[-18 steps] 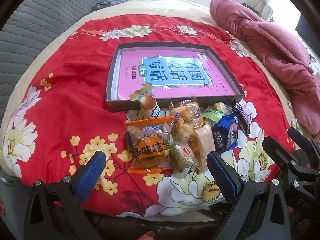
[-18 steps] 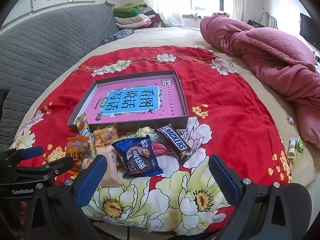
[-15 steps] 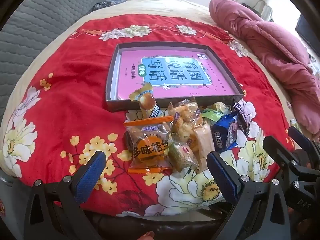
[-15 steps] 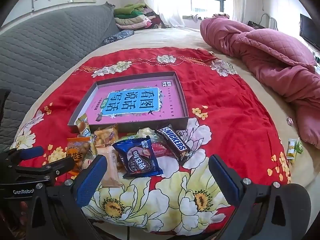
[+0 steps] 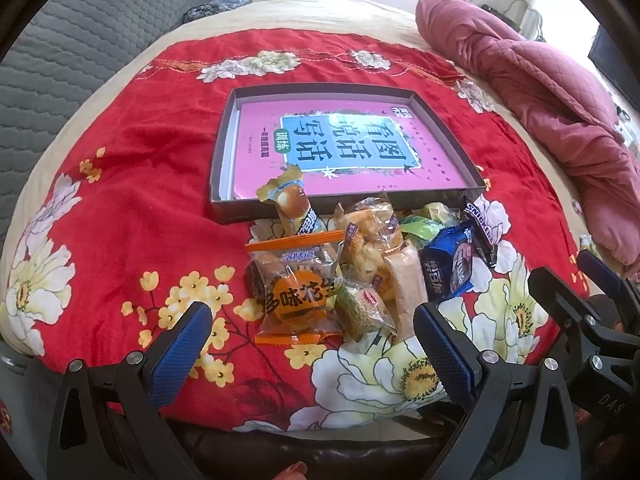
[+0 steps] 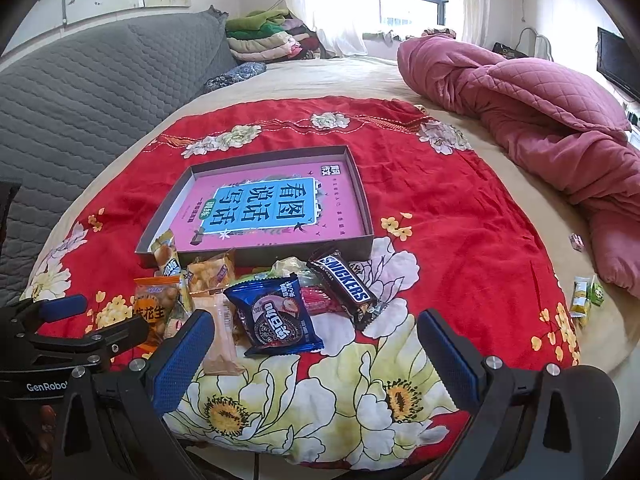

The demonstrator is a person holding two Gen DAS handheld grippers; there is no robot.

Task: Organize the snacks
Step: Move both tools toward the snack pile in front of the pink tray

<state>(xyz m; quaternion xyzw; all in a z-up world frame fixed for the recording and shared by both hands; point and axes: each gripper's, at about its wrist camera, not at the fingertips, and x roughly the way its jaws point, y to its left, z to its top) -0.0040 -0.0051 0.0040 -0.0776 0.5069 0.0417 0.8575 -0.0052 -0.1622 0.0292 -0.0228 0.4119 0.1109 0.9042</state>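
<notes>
A pile of snack packets lies on a red flowered cloth just in front of a shallow grey box lined with a pink book. The pile holds an orange peanut bag, a blue cookie pack, a Snickers bar and a small bread packet leaning on the box's front wall. My left gripper is open and empty, just short of the peanut bag. My right gripper is open and empty, near the blue cookie pack.
A crumpled pink quilt lies at the right. A grey quilted headboard runs along the left. Folded clothes are stacked at the far end. A few small green packets lie off the cloth at the right.
Both grippers have drifted very slightly; the snacks and the box have not moved. Both stay open.
</notes>
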